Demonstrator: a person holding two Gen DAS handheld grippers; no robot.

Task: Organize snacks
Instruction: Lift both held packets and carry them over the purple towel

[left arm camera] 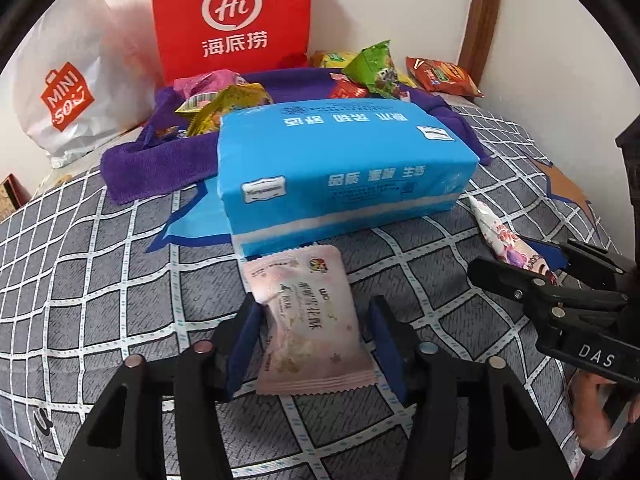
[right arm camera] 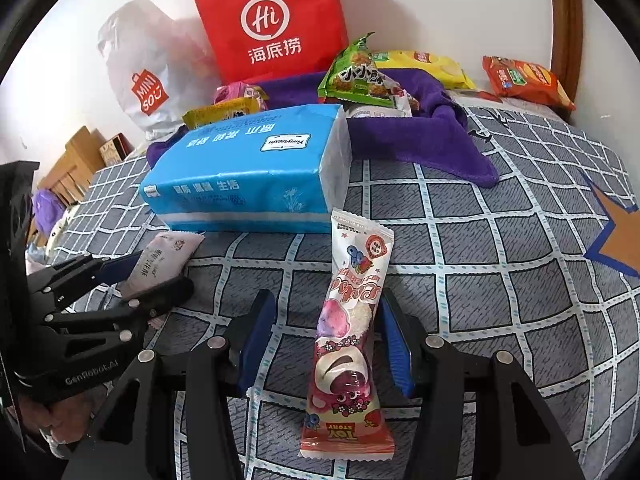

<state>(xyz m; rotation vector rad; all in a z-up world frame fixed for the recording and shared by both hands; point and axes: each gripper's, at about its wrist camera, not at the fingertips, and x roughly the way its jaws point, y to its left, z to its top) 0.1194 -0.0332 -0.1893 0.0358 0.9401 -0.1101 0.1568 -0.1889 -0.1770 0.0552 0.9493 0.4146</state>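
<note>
Checked bedspread (left arm camera: pixel 100 280), one tissue pack (left arm camera: pixel 340 160), two open tongs (left arm camera: pixel 316 340).

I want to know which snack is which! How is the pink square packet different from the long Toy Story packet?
The pink packet is short and squarish; the Toy Story packet is long and narrow. The pink packet is pale with small print; the Toy Story packet carries a bright cartoon bear. The pink packet lies between the left gripper's fingers, the Toy Story packet between the right gripper's. Both lie flat on the checked sheet before the blue tissue pack.

Left gripper (left arm camera: pixel 316 334) and right gripper (right arm camera: pixel 326 336) point forward, jaws apparently spread, side by side.
</note>
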